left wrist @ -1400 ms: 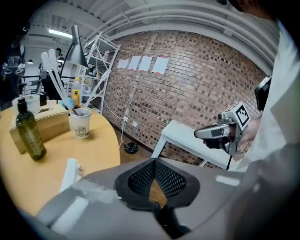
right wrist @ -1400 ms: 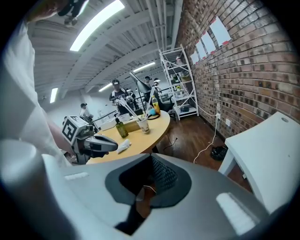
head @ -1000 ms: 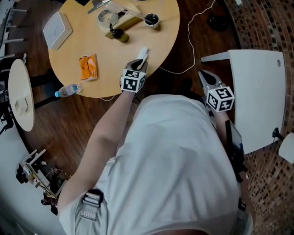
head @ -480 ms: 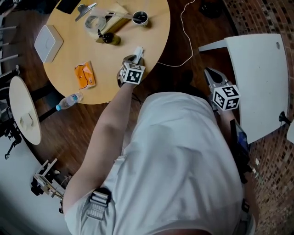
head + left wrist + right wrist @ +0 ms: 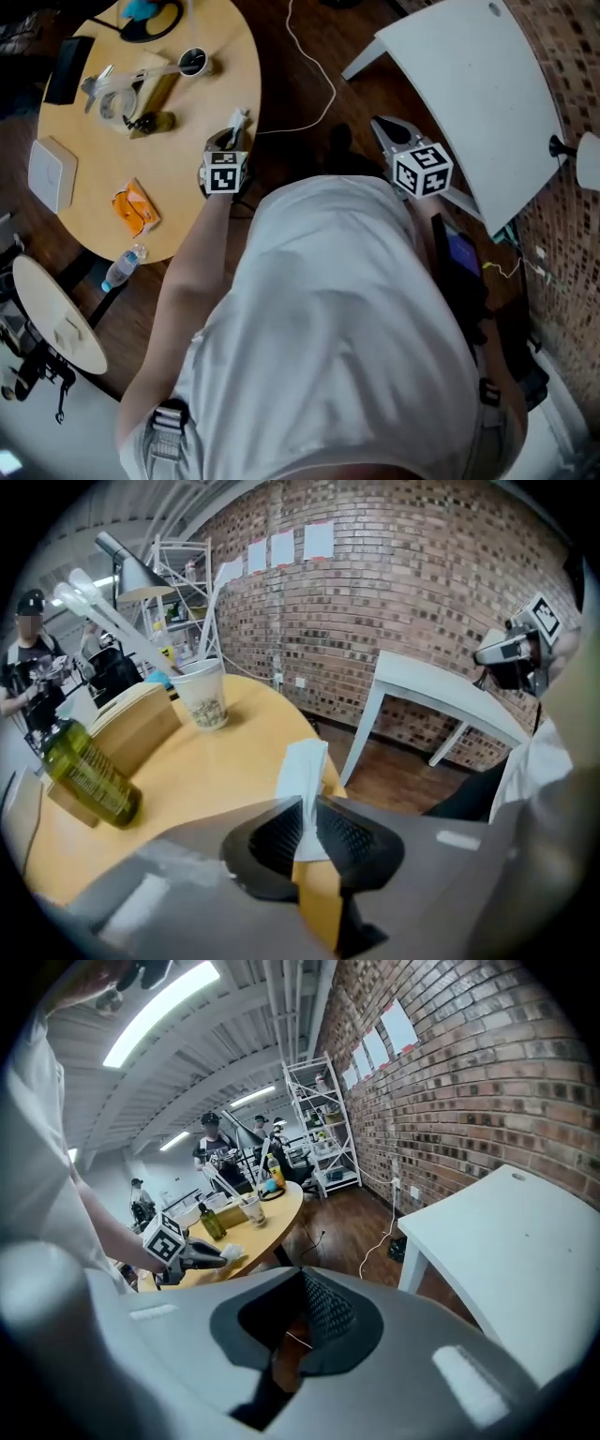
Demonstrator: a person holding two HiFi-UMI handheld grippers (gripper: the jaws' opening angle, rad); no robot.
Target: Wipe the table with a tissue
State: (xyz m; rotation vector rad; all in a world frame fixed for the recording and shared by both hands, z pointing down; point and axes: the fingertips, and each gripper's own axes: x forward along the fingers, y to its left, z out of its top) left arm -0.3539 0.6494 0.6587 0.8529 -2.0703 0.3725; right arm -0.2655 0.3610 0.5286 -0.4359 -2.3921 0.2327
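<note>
between the left tongs — just closing — the tissue, pinched.

1. The left arm is bare and stretches forward.
2. The left gripper points forward and down.
3. Its jaws have just been closing, and they pinch a white tissue that sticks up between them.
4. The right gripper is out at the right side, well apart from the left one, and also points forward and down.
5. Its jaws are pressed together with nothing between them.
</note>
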